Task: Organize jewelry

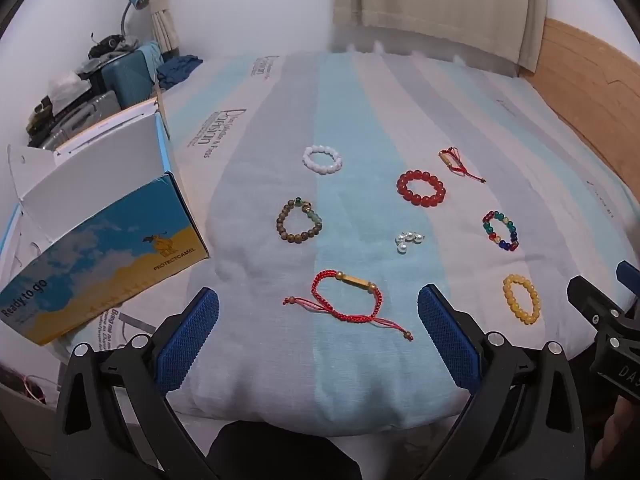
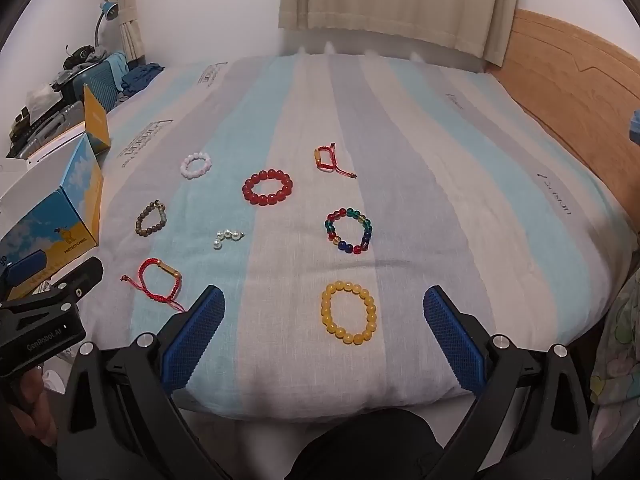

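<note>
Both grippers, left (image 1: 318, 312) and right (image 2: 323, 318), stand spread wide, holding nothing, at frame bottom. Yellow bead bracelet (image 2: 348, 312) lies between the right fingers. Red cord bracelet (image 1: 346, 296) lies lower centre; red bead bracelet (image 1: 421, 189) farther up the striped bedspread (image 1: 360, 100).

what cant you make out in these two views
- Inside of the open box: both views, hidden by its own flaps and walls.
- Clutter by the wall: both views, too small and blurred to identify.
- Pearl piece: both views, too small to tell its type.
- Print on the sheet: blurred by fisheye stretch.
</note>
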{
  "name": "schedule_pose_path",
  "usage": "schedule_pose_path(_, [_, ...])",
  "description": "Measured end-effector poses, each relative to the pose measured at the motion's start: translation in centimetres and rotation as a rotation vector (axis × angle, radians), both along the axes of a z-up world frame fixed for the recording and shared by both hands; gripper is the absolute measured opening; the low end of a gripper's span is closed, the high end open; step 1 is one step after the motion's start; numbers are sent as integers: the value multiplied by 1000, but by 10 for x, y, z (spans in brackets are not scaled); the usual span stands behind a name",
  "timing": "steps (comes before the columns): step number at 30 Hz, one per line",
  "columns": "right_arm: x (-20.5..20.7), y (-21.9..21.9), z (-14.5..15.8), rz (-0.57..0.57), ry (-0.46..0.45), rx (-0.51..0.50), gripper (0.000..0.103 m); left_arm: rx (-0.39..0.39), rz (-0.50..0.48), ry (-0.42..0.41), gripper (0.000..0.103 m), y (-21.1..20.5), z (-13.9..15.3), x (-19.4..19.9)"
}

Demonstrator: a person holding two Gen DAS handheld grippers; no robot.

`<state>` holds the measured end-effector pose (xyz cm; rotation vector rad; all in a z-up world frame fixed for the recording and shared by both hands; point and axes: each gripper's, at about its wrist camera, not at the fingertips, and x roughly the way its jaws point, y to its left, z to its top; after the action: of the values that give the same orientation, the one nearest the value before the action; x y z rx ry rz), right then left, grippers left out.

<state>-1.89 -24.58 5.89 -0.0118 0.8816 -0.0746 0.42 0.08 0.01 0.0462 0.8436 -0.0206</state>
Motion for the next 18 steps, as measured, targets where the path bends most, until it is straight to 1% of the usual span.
schedule_pose_path(18, [-1, 2, -1, -3, 12, 6, 96, -8, -7, 15, 97, -2, -2, -5])
